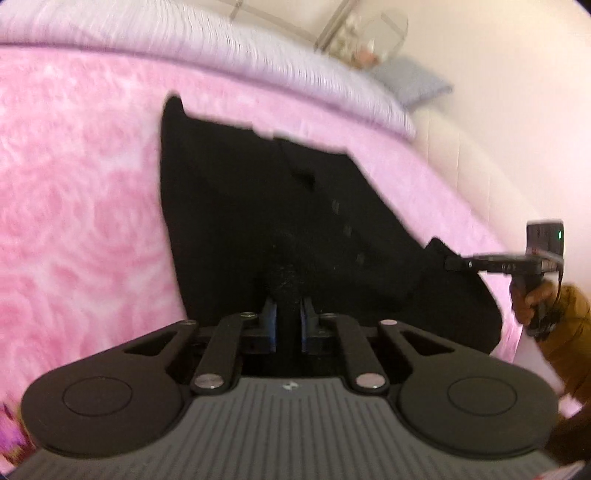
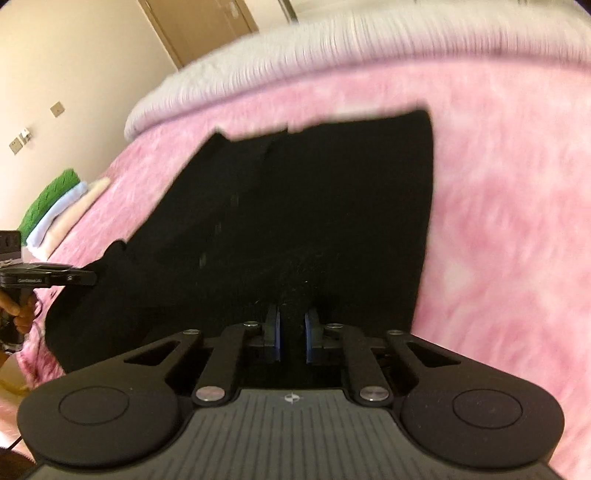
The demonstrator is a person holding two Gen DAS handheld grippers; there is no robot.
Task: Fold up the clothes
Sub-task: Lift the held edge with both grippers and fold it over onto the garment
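- I see a pink fuzzy bedspread (image 2: 498, 221), white ribbed bedding (image 2: 332, 55) at its far edge.
- Cream wall (image 2: 55, 55), wooden door (image 2: 199, 26) far left.

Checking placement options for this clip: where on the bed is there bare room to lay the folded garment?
Bare pink blanket lies right of the black garment, up to the white bedding. Left is tighter: folded stack near the bed's edge.

Soft, even indoor light; motion blur throughout; fisheye bending, dark corners.
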